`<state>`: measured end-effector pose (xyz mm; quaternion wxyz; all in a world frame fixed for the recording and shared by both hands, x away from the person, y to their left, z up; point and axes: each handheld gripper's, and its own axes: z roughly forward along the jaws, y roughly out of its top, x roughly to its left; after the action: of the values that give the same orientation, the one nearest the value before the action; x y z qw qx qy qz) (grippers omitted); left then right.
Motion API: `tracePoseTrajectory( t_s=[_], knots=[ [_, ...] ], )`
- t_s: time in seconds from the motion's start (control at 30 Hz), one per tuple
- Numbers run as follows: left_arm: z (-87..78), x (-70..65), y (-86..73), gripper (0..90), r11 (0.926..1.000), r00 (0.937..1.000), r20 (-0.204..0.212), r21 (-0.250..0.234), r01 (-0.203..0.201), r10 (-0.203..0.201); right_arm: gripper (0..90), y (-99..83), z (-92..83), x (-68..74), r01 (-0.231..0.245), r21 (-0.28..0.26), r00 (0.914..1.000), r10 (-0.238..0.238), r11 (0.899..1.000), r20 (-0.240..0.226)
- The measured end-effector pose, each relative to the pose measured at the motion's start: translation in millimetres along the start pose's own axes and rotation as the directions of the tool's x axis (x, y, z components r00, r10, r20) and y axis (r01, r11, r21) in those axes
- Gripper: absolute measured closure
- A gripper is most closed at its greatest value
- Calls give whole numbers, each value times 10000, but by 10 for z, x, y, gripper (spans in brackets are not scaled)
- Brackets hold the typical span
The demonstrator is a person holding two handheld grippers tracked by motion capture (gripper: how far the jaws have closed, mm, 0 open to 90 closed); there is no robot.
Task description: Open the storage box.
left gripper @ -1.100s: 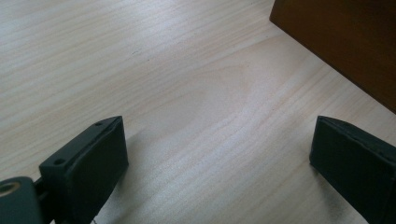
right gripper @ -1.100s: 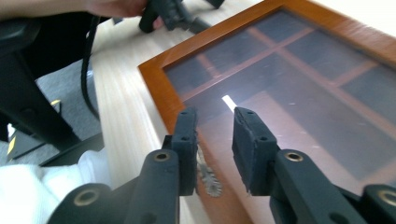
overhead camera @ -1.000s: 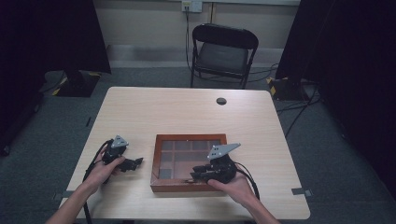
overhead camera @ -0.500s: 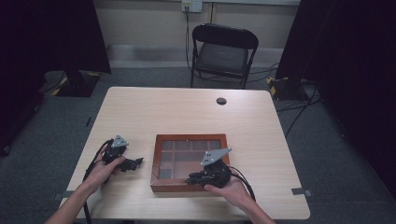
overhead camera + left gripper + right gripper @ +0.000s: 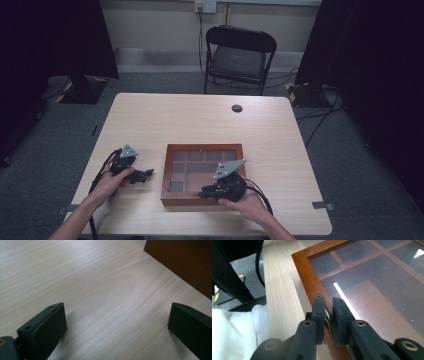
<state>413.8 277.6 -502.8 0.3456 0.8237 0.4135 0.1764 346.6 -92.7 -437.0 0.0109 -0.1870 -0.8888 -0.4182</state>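
Observation:
A brown wooden box (image 5: 202,148) with a glass lid over several compartments lies on the table's near half. My right gripper (image 5: 205,191) rests at the box's front edge, pointing left. In the right gripper view its jaws (image 5: 328,306) are shut on a small brass clasp (image 5: 327,314) on the box's frame (image 5: 304,267). My left gripper (image 5: 146,174) lies on the table just left of the box. Its jaws (image 5: 117,325) stand wide open over bare wood, with the box's side (image 5: 182,262) ahead to the right.
The light wooden table (image 5: 200,120) has a small black round cap (image 5: 236,108) near its far edge. A black folding chair (image 5: 240,55) stands behind it. A white sleeve (image 5: 234,335) lies by the near edge. Dark curtains hang at both sides.
My right gripper has shifted slightly left and nearer along the box's front edge. The left hand and the box have stayed put.

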Motion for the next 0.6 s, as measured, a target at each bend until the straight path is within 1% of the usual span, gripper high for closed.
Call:
tracePoseTrajectory(
  t_s=[0.1, 0.17, 0.47, 0.5, 0.6],
  knots=[
    [1, 1, 1, 10, 10000, 10000, 28, 4, -1, 1, 816, 17, 14, 11, 116, 43, 9999, -115, 9999, -49],
    [2, 0, 0, 9, 10000, 10000, 29, -19, 30, -30, 817, 24, 21, 12, 96, 78, 9999, -95, 9999, -134],
    [2, 4, 2, 9, 10000, 10000, 13, 4, -23, 23, 820, 57, 12, 24, 52, 197, 9999, -49, 9998, -162],
    [1, 10, 3, 8, 10000, 10000, 30, 44, -82, 82, 820, 65, 4, 23, 54, 156, 9998, -51, 9999, -199],
    [3, 10, 4, 4, 9999, 10000, 51, 67, -75, 75, 820, 91, -27, 22, 22, 2, 9997, -22, 10000, -242]
  ],
)
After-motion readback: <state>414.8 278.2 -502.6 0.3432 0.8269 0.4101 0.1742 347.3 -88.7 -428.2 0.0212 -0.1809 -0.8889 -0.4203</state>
